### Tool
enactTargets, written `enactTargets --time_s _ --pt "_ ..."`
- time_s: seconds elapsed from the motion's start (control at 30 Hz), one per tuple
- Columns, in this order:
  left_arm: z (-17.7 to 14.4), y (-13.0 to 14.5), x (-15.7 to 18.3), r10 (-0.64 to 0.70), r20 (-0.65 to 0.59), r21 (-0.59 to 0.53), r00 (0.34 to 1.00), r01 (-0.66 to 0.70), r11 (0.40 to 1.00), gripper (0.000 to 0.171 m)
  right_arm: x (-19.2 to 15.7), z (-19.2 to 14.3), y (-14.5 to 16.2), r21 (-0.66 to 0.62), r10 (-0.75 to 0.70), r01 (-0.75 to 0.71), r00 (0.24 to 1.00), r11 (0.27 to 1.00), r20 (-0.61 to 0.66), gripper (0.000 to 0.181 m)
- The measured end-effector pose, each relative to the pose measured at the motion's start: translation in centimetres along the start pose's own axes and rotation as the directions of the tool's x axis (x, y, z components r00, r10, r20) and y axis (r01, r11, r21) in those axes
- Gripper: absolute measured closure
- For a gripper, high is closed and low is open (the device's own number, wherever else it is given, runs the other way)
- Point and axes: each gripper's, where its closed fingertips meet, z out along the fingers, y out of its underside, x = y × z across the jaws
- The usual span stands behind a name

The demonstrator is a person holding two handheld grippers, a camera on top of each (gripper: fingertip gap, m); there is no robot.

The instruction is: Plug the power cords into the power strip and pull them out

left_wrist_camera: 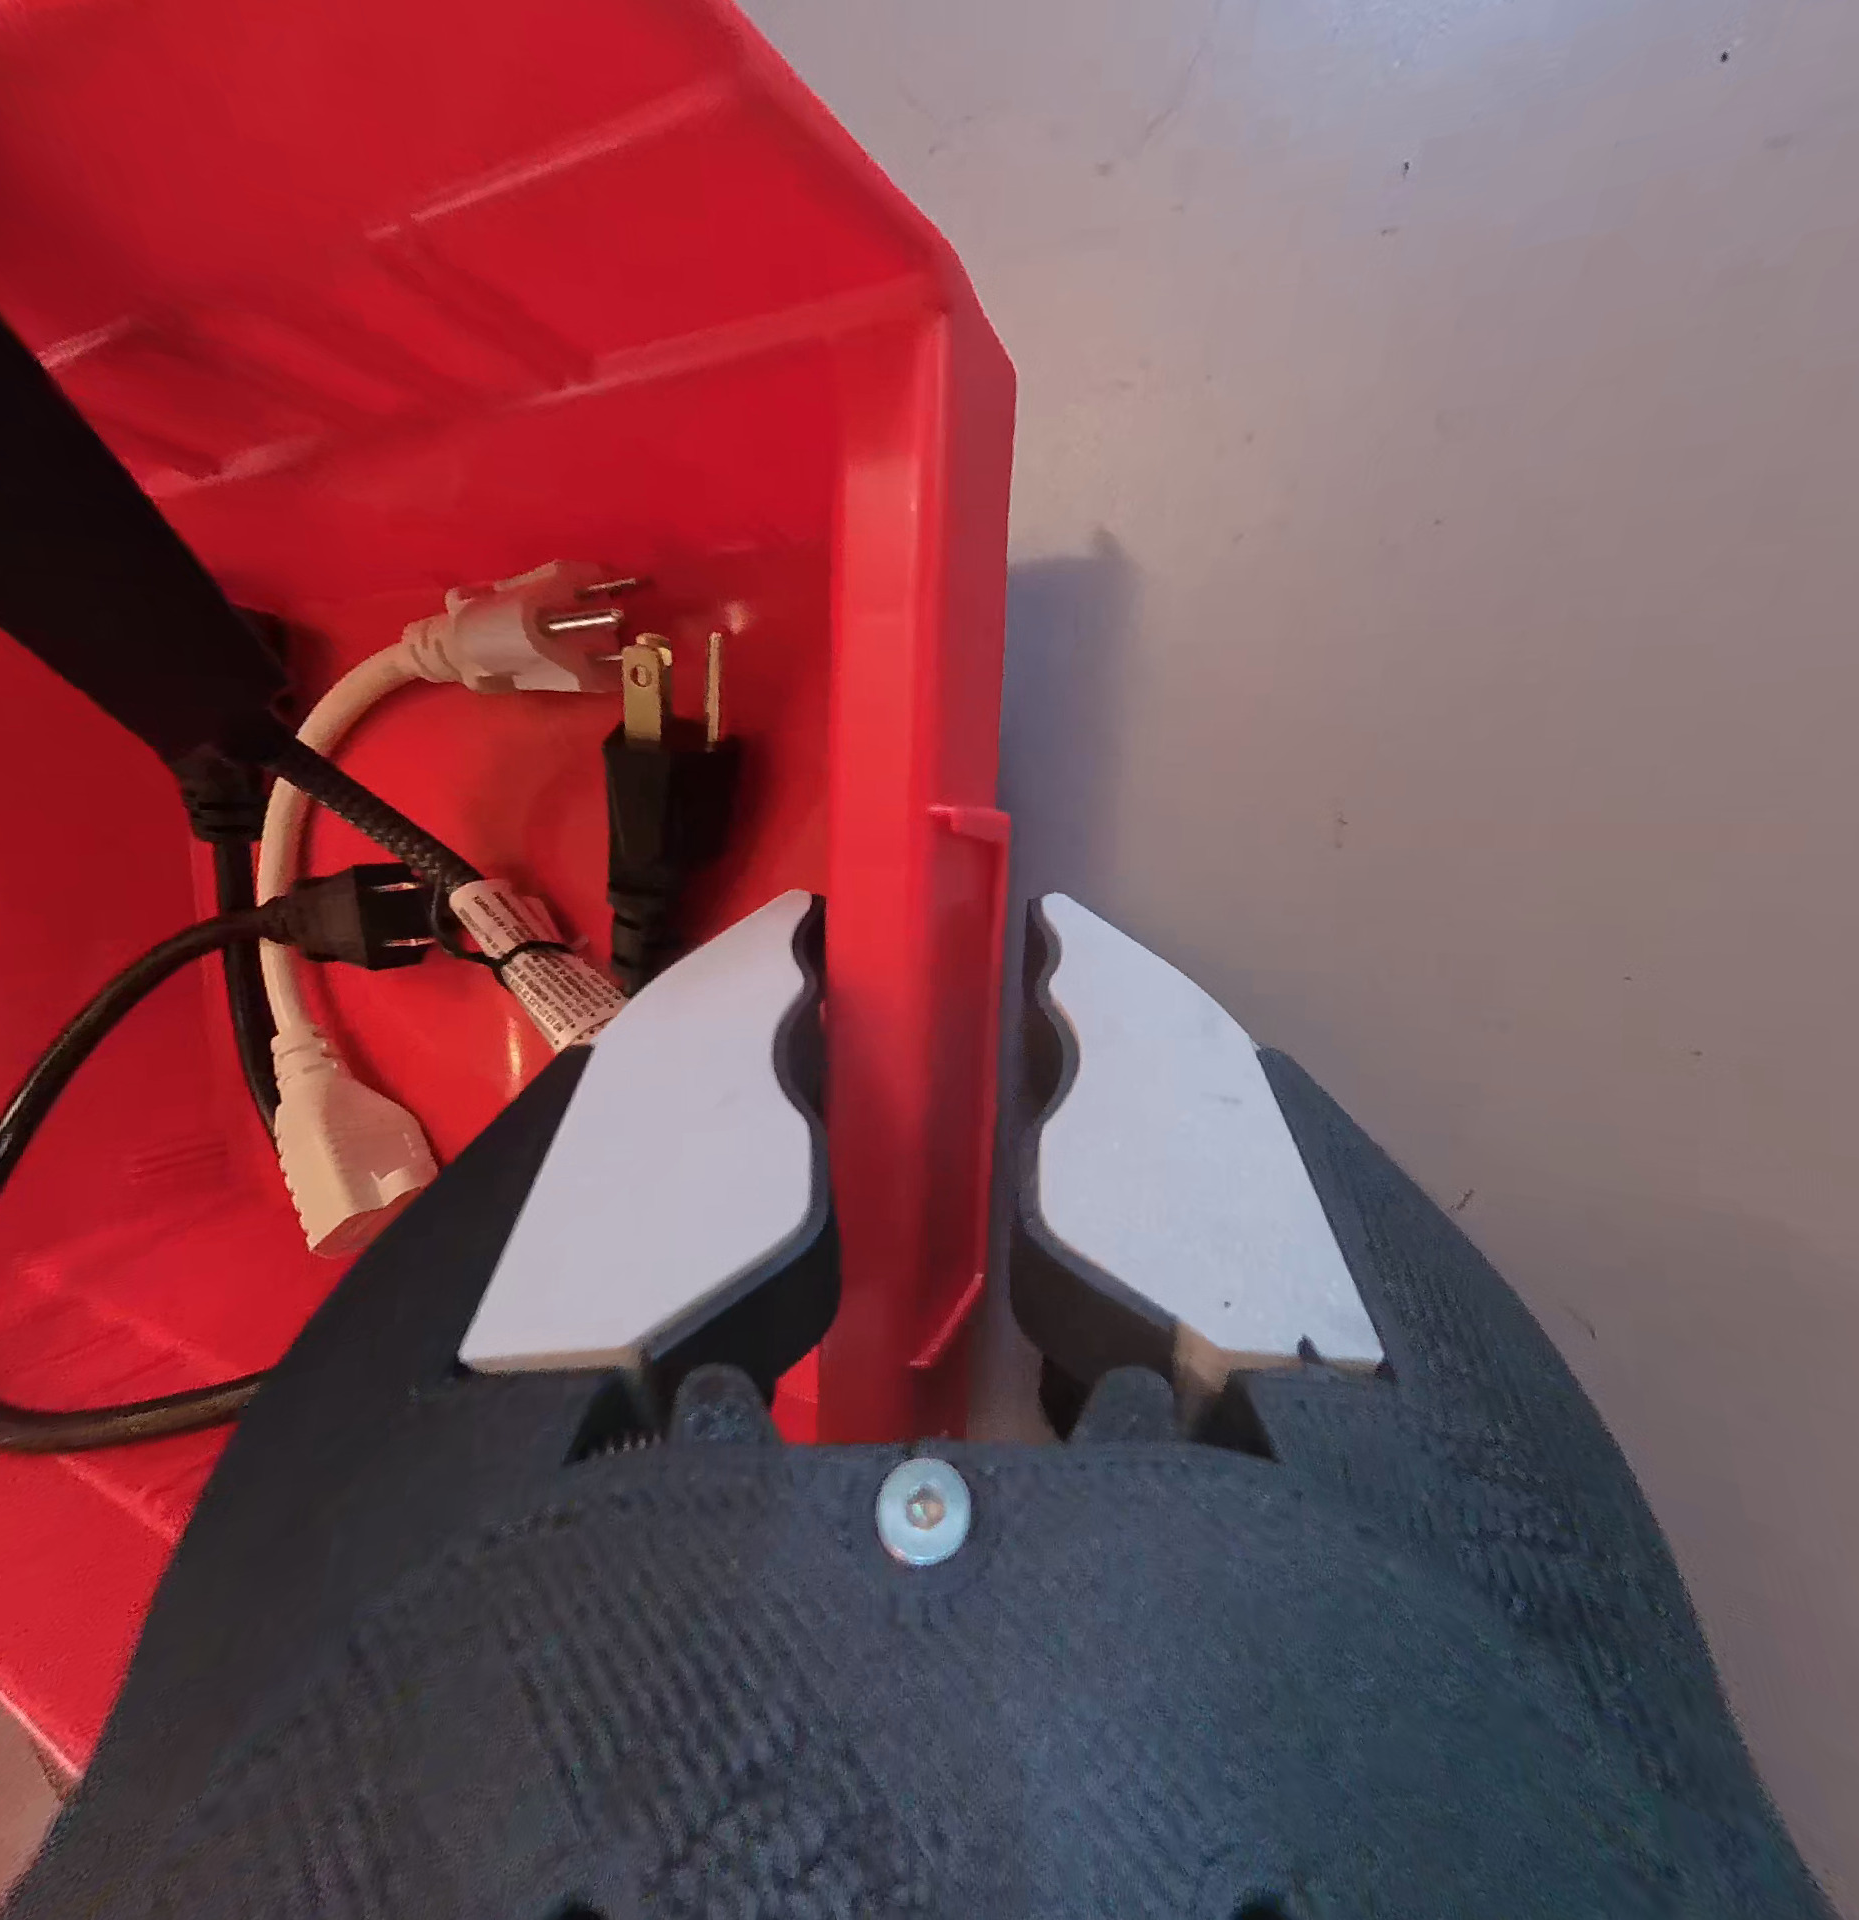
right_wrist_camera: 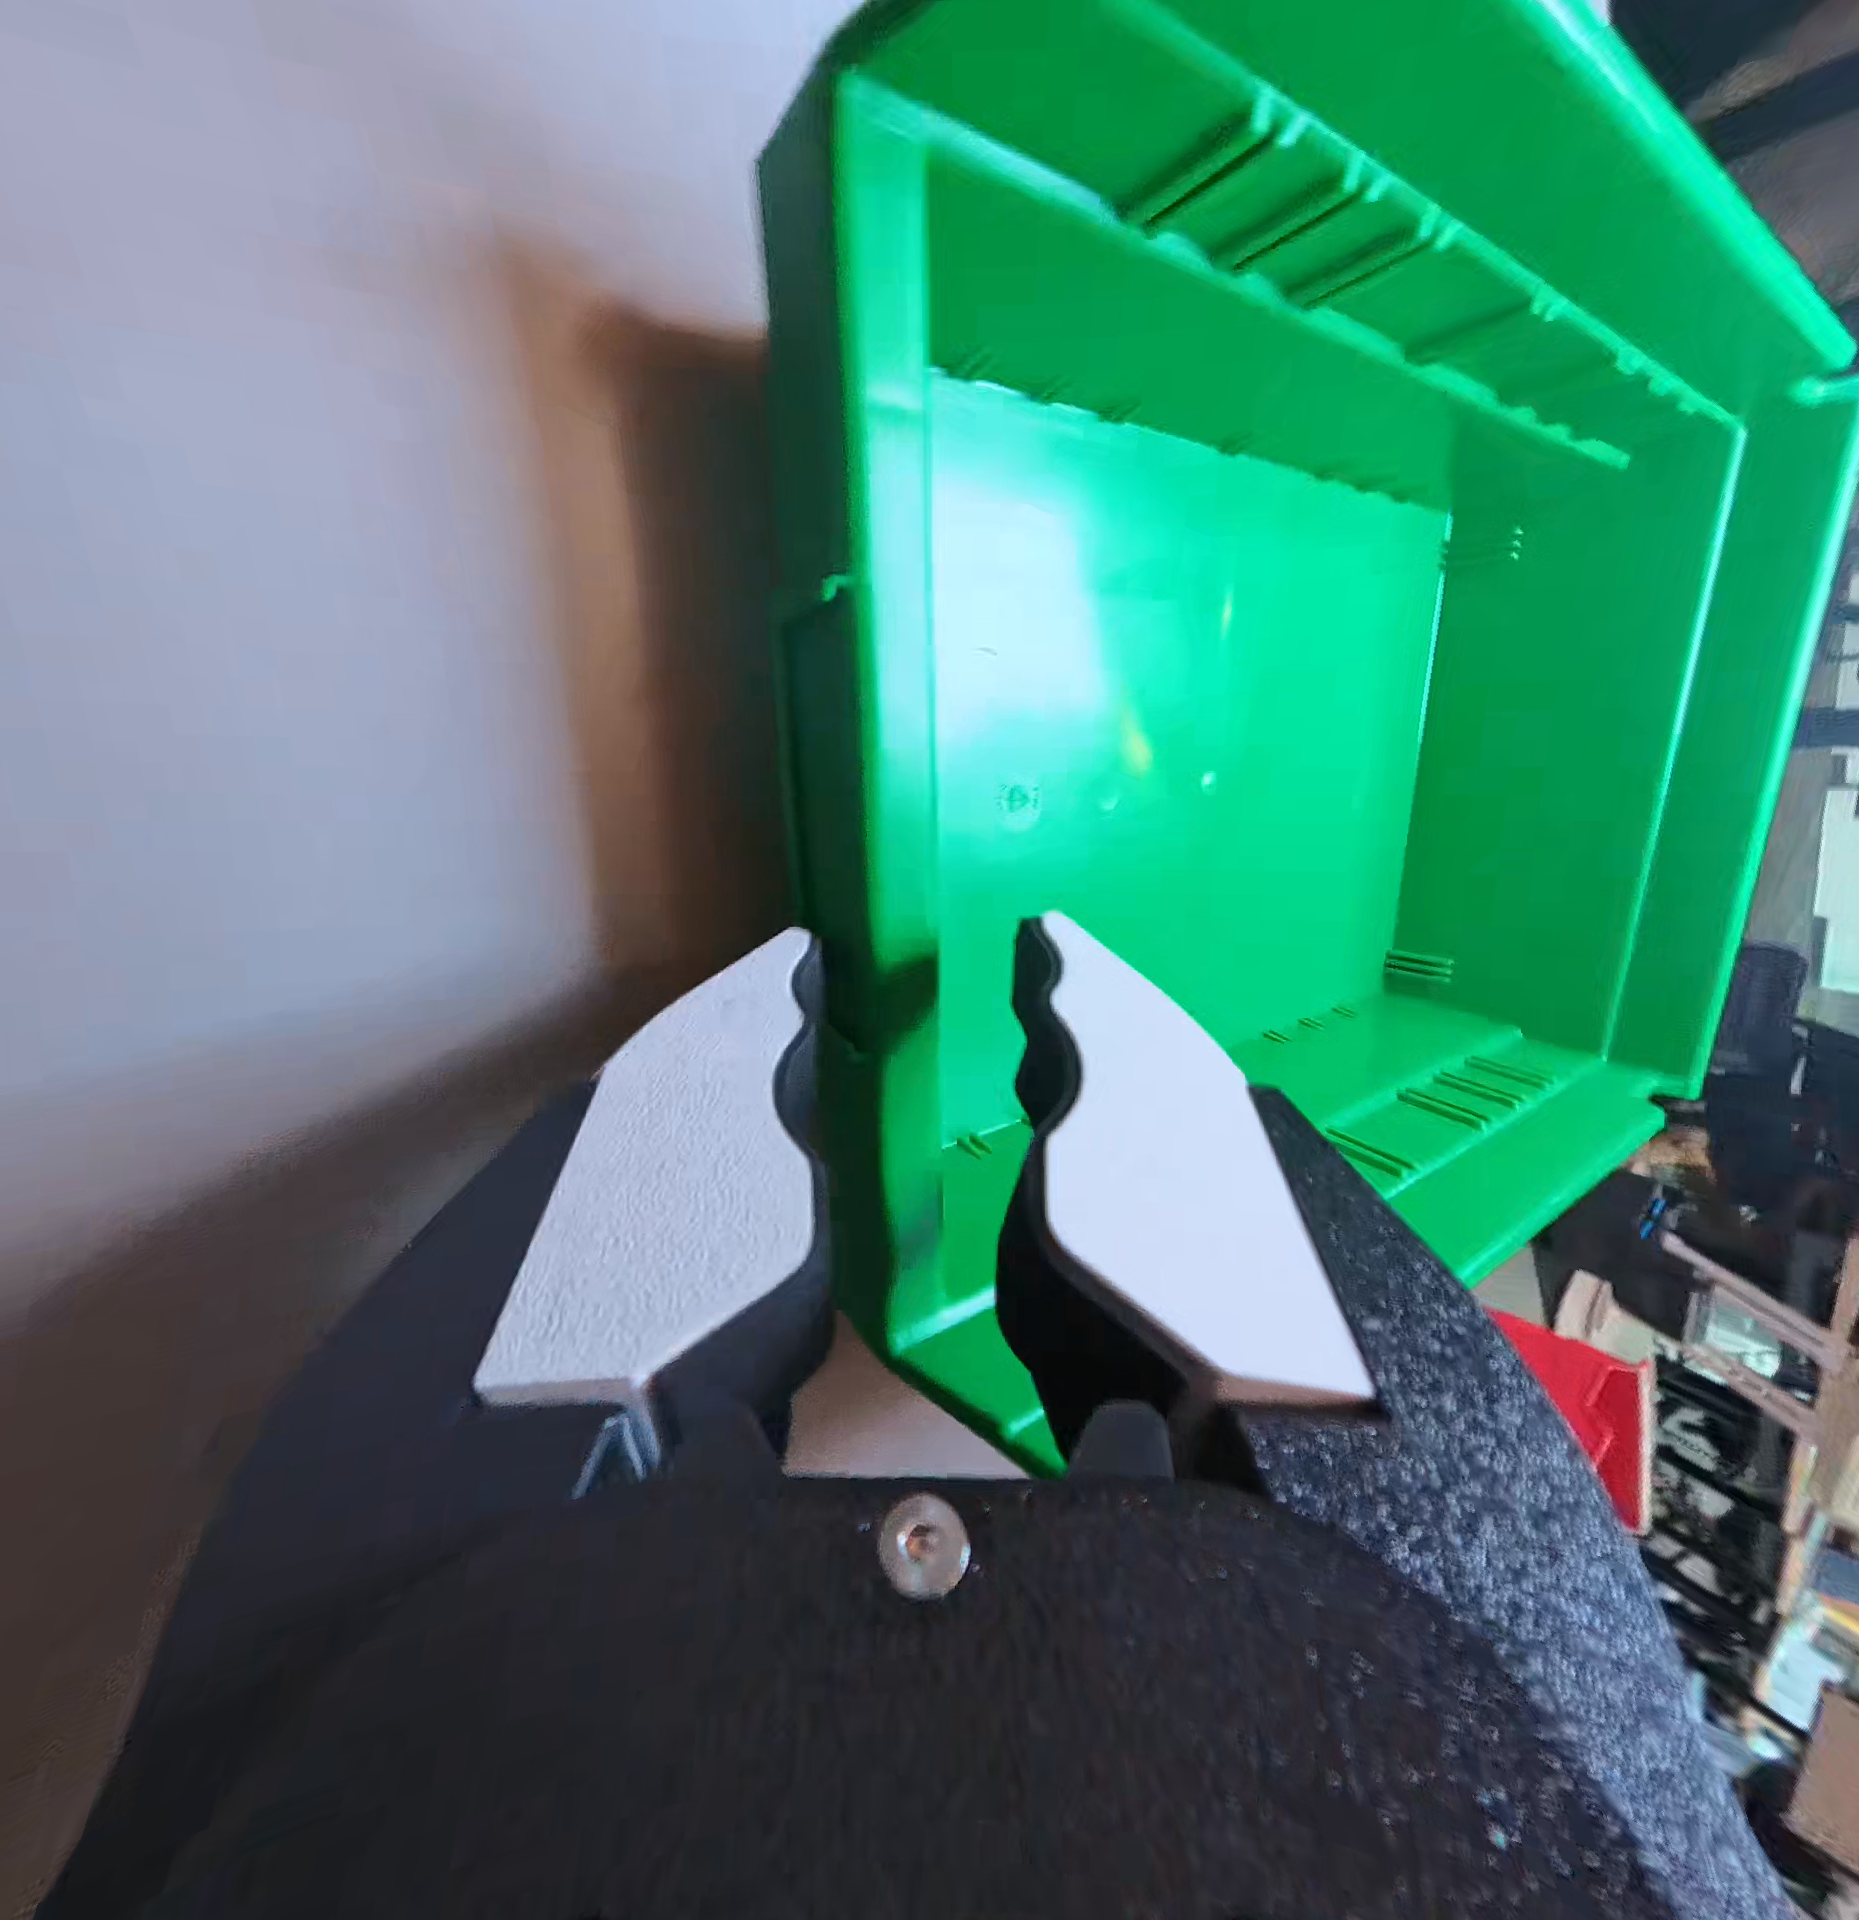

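A red bin (left_wrist_camera: 592, 260) holds the cords. A white cord's three-prong plug (left_wrist_camera: 530, 634) and a black plug (left_wrist_camera: 665, 779) lie near its right wall, prongs bare. A black power strip (left_wrist_camera: 83, 540) with a braided cord (left_wrist_camera: 385, 821) slants in from the upper left. A smaller black plug (left_wrist_camera: 369, 914) and the white cord's socket end (left_wrist_camera: 348, 1153) lie nearer to me. My left gripper (left_wrist_camera: 925, 914) is shut on the red bin's right wall. My right gripper (right_wrist_camera: 920, 935) is shut on the left wall of an empty green bin (right_wrist_camera: 1164, 675), which looks tilted.
The red bin sits on a pale grey surface (left_wrist_camera: 1424, 520). In the right wrist view, a pale wall or surface (right_wrist_camera: 281, 520) lies left of the green bin. A red object (right_wrist_camera: 1600, 1423) and cluttered shelves (right_wrist_camera: 1798, 1351) stand at the lower right. The left tips stand about 4 cm off the black plug (left_wrist_camera: 665, 779).
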Motion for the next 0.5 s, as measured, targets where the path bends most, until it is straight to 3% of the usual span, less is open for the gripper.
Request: enactTargets --time_s 0.17,0.3,0.37,0.43,0.5 --pt "0.0 0.0 -0.2 0.005 0.019 -0.002 1.000 -0.005 1.000 0.140 2.1 2.1 -0.2 -0.054 -0.162 0.159 0.985 0.986 -0.059 0.156" --pt "-0.5 -0.4 -0.4 -0.041 0.008 0.023 0.999 0.041 0.999 0.134 3.6 2.6 -0.9 0.001 -0.039 0.040 0.997 0.999 -0.070 0.151" --pt "-1.6 -1.2 -0.4 -0.075 -0.003 0.072 0.997 0.075 0.995 0.131 3.5 1.0 -3.2 0.160 0.091 -0.079 0.994 0.984 -0.066 0.150" --pt "-3.4 -2.3 -0.7 -0.121 -0.020 0.154 0.992 0.123 0.980 0.130 2.0 -1.8 -6.7 0.383 0.276 -0.285 0.958 0.879 0.079 0.146" --pt "-5.5 -3.6 -1.4 -0.184 -0.065 0.247 0.981 0.194 0.949 0.131 -0.2 -4.7 -10.0 0.512 0.389 -0.508 0.861 0.693 0.327 0.141"
